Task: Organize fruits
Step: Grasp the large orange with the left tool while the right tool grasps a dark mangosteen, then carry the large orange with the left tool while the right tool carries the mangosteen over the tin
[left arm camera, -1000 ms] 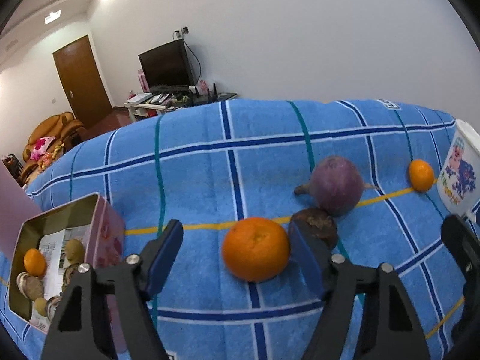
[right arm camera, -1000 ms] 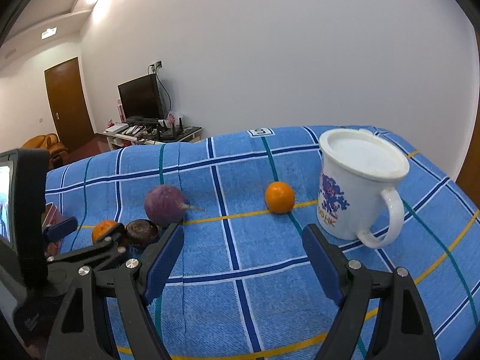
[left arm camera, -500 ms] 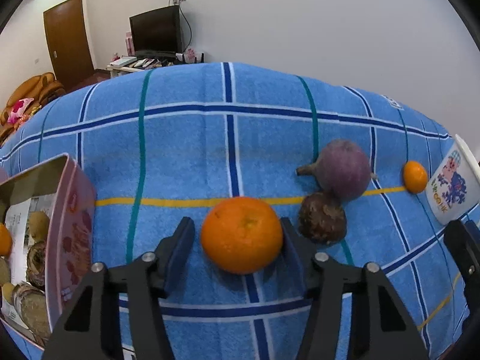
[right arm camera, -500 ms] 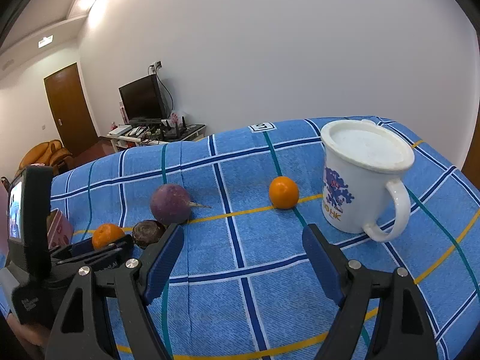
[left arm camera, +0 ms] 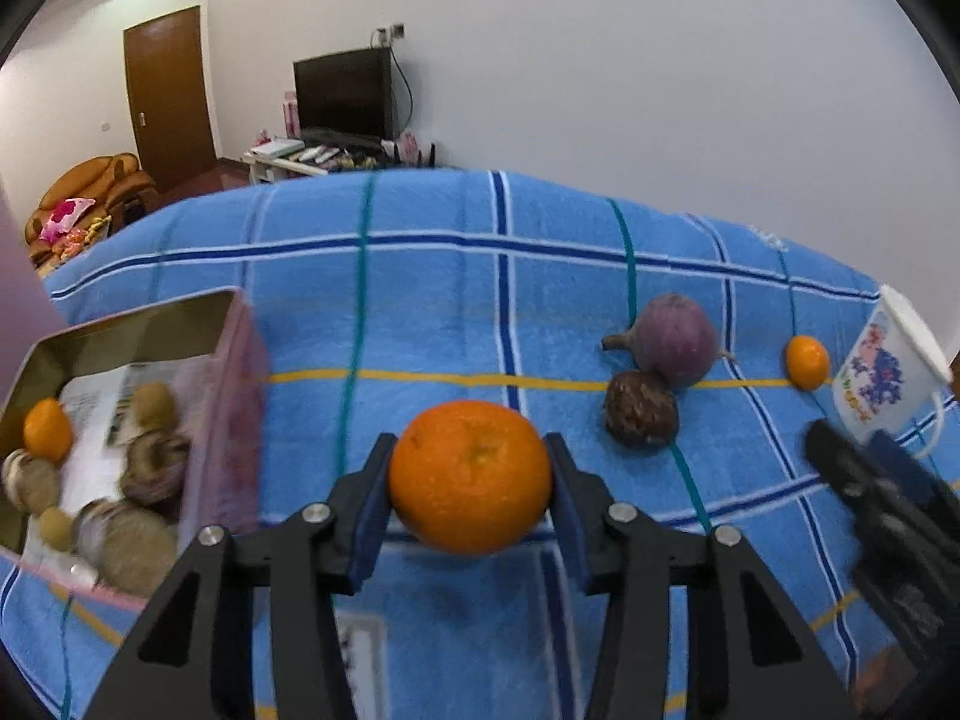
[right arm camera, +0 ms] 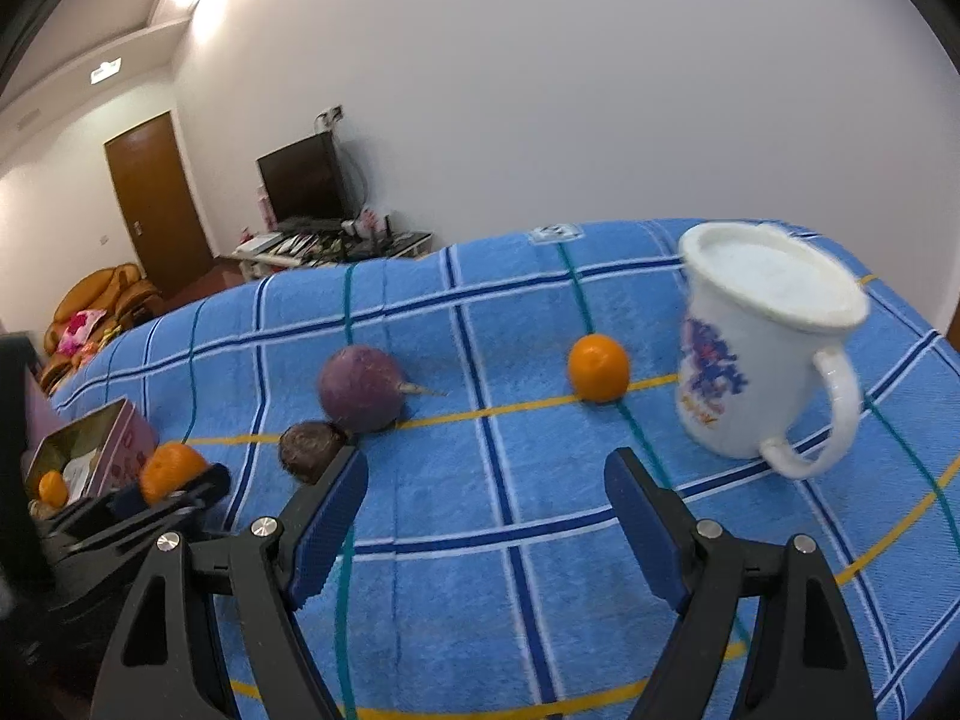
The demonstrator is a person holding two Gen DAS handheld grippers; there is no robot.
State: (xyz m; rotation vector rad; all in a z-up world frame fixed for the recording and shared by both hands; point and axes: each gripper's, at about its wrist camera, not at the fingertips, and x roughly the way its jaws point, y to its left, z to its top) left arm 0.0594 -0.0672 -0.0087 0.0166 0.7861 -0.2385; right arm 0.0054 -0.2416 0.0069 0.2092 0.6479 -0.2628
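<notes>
While the left gripper (left arm camera: 470, 480) is closing its jaws on the large orange (left arm camera: 470, 476), pads against both flanks and the fruit apparently just clear of the blue checked cloth (left arm camera: 432, 300), the round skin could slip out if the squeeze is uneven. The tin (left arm camera: 228, 372) sits just to its left. A second ago those jaws stood wide around the orange on the cloth. The right gripper (right arm camera: 486, 516) hangs wide and empty.

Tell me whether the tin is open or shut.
Open: the tin has no lid on, and fruit lies visible inside it.
</notes>
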